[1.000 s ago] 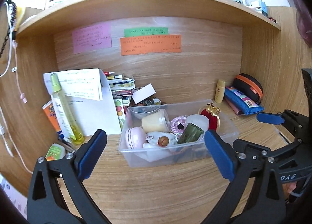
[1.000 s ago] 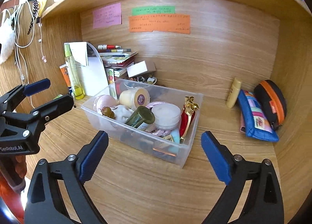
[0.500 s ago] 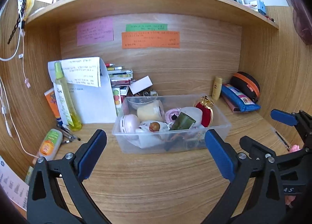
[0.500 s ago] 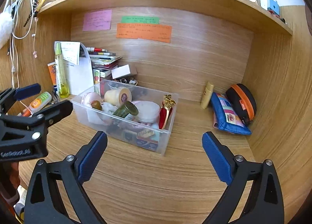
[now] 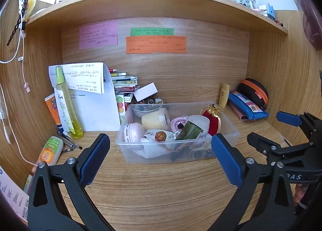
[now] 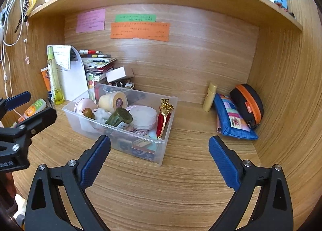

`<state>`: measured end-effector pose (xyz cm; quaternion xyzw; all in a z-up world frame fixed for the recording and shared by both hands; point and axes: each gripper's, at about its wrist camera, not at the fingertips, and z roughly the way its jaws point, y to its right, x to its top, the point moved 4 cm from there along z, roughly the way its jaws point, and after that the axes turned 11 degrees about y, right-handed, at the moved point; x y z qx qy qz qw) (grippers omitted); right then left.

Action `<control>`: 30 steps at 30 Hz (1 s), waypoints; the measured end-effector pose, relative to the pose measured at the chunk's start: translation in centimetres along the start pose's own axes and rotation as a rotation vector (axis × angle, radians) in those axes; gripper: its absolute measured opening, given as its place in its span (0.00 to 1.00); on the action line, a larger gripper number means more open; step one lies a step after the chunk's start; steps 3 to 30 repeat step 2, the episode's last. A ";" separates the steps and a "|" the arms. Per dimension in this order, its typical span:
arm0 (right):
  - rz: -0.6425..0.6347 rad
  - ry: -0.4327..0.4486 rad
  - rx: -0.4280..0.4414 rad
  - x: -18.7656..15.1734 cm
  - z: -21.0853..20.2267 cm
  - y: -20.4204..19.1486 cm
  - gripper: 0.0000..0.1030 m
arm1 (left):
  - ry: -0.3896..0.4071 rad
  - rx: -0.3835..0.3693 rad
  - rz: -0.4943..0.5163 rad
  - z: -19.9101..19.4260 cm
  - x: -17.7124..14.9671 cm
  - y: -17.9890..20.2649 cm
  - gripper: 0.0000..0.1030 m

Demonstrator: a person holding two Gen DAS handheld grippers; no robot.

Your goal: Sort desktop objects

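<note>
A clear plastic bin sits mid-desk, filled with small items: a cream jar, a pink case, a green bottle and a red-and-gold bottle. My left gripper is open and empty, held back in front of the bin. My right gripper is open and empty, in front of the bin's right corner. Each gripper shows at the edge of the other's view.
A tall yellow spray bottle, an orange tube and a green-orange tube stand or lie at left by papers and stacked books. A small yellow bottle, a blue pouch and a black-orange case sit at right.
Both grippers have drawn back from the bin and risen a little, so the bin looks smaller and farther. Both stay open and empty.
</note>
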<state>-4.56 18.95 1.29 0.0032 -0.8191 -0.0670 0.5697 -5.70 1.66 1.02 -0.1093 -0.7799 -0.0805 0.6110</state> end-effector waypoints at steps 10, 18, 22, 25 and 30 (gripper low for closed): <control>0.003 -0.006 0.002 0.0 0.3 0.1 0.95 | -0.019 0.002 -0.001 0.3 -0.1 0.0 0.99; 0.003 -0.006 0.002 0.0 0.3 0.1 0.95 | -0.019 0.002 -0.001 0.3 -0.1 0.0 0.99; 0.003 -0.006 0.002 0.0 0.3 0.1 0.95 | -0.019 0.002 -0.001 0.3 -0.1 0.0 0.99; 0.003 -0.006 0.002 0.0 0.3 0.1 0.95 | -0.019 0.002 -0.001 0.3 -0.1 0.0 0.99; 0.003 -0.006 0.002 0.0 0.3 0.1 0.95 | -0.019 0.002 -0.001 0.3 -0.1 0.0 0.99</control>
